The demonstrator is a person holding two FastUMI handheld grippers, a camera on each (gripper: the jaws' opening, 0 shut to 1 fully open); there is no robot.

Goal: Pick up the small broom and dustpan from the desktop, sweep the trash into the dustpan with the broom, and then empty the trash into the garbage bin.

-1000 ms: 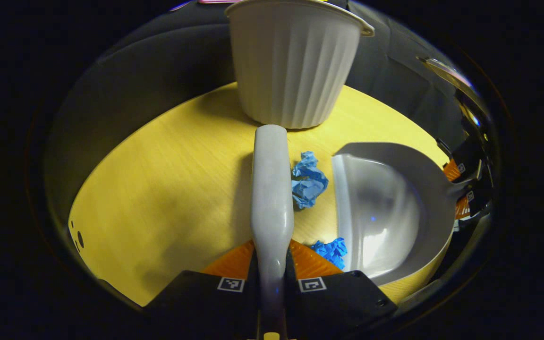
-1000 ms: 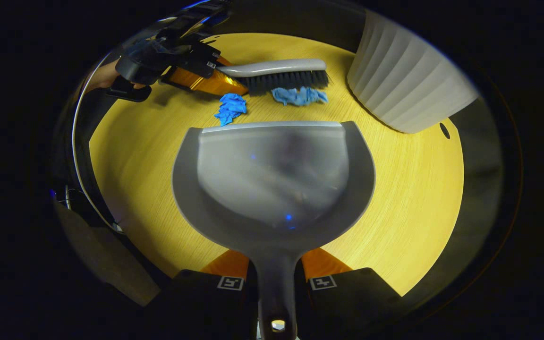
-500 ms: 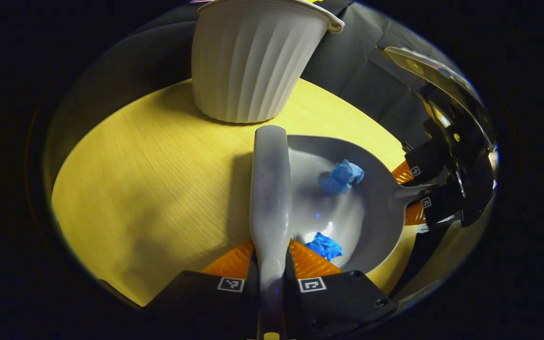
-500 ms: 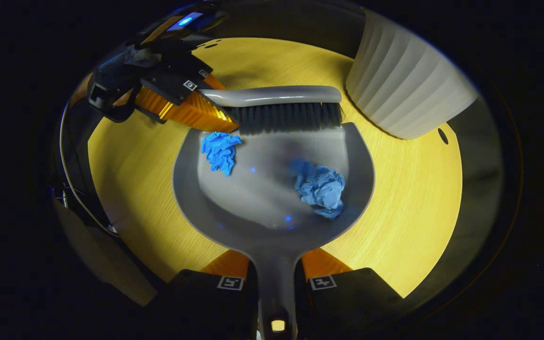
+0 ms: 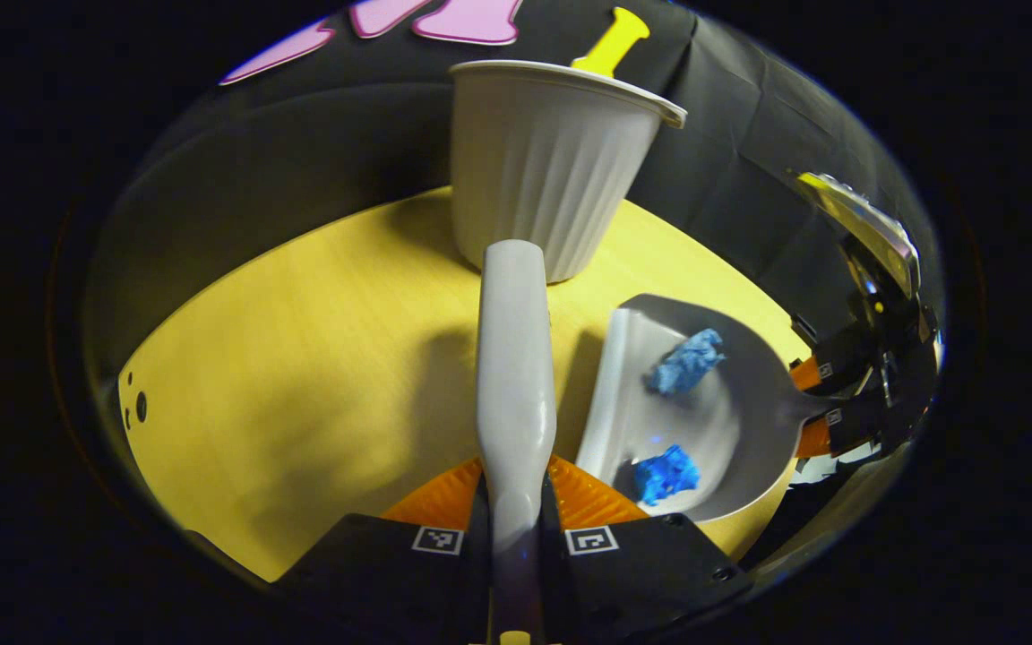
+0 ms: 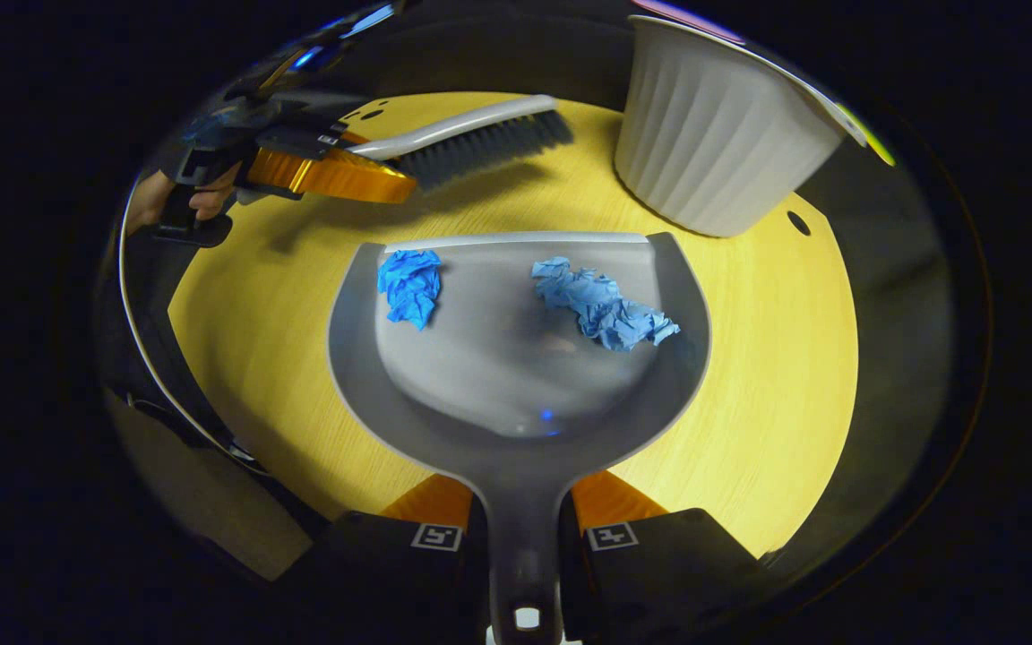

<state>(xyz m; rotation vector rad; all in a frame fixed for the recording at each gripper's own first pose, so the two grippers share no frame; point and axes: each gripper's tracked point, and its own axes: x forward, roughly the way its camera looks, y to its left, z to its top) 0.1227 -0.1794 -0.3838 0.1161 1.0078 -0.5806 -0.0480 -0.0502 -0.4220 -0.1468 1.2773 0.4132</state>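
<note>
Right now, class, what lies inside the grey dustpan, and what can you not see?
Inside the dustpan lie two crumpled blue paper wads. The table under the dustpan is hidden.

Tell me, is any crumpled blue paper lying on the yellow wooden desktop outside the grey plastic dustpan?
No, both crumpled blue papers lie inside the grey dustpan.

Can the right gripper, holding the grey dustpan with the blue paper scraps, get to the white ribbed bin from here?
Probably yes. The right gripper grips the grey plastic dustpan by its handle, and only bare wooden desktop lies between the pan and the white ribbed bin. The grey broom sits off to the other side.
</note>
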